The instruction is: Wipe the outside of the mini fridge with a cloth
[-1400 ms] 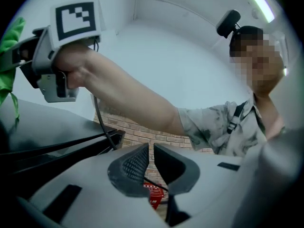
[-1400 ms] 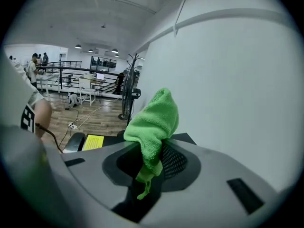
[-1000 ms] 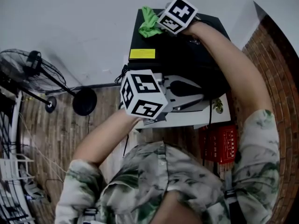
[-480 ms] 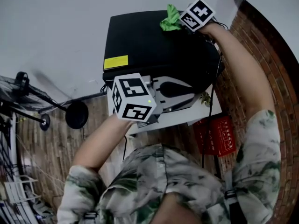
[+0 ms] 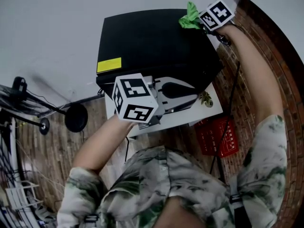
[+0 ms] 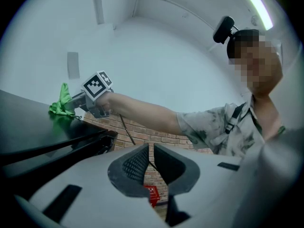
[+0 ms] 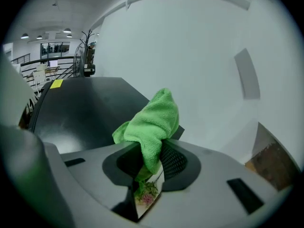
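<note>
While right gripper [image 7: 152, 155] pinches one cloth [image 7: 153, 120] | one mini fridge [image 5: 152, 42] (black)

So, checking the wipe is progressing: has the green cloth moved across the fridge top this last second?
Yes. The green cloth, clamped in the right tool, has slid rightward along the mini fridge's back edge, away from the yellow label.

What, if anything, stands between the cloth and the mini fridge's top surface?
Nothing visible does. The green cloth, clamped in the right gripper, sits at the mini fridge's far corner; its top holds only a yellow label.
</note>
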{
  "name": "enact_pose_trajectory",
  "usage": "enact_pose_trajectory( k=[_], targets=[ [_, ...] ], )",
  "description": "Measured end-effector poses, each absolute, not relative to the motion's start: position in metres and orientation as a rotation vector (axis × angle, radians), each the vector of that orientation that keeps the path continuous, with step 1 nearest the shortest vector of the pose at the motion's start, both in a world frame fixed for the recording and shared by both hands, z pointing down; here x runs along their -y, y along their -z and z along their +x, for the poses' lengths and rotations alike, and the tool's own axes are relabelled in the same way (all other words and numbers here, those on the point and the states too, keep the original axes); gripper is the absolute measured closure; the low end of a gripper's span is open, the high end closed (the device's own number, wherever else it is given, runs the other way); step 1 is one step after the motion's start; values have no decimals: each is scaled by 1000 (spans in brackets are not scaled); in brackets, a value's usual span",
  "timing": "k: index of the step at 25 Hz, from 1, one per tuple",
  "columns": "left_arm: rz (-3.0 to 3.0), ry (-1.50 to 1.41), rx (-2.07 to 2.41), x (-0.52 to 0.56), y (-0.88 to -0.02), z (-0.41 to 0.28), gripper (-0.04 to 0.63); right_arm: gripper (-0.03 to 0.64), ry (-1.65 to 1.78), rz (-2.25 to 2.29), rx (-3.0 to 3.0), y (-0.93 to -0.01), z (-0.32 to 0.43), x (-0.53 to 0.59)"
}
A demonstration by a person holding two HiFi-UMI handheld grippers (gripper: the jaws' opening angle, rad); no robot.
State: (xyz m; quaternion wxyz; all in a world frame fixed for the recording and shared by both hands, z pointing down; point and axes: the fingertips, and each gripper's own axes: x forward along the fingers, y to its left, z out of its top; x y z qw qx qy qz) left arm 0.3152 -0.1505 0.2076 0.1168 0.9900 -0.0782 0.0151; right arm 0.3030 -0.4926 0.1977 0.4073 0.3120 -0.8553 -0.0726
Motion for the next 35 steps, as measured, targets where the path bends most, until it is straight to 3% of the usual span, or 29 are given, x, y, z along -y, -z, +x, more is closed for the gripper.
enact_pose_trajectory(
  k=[4, 11, 22, 29, 35],
  targets=[
    [2903, -44, 231, 150, -206, 315, 565, 514, 242, 735, 2225, -174, 271, 479],
    [2906, -32, 267, 145, -202, 296, 565, 512, 397, 559, 2291, -139, 151, 446],
    [2875, -33, 380, 146, -214, 257, 565, 512, 475, 365, 2308, -176, -22, 425],
    [2860, -30, 397, 140, -218, 244, 565, 512, 460, 411, 2212, -206, -24, 448],
    [2858, -21, 348, 143, -220, 252, 565, 512, 416, 497, 2147, -215, 33, 485]
  ],
)
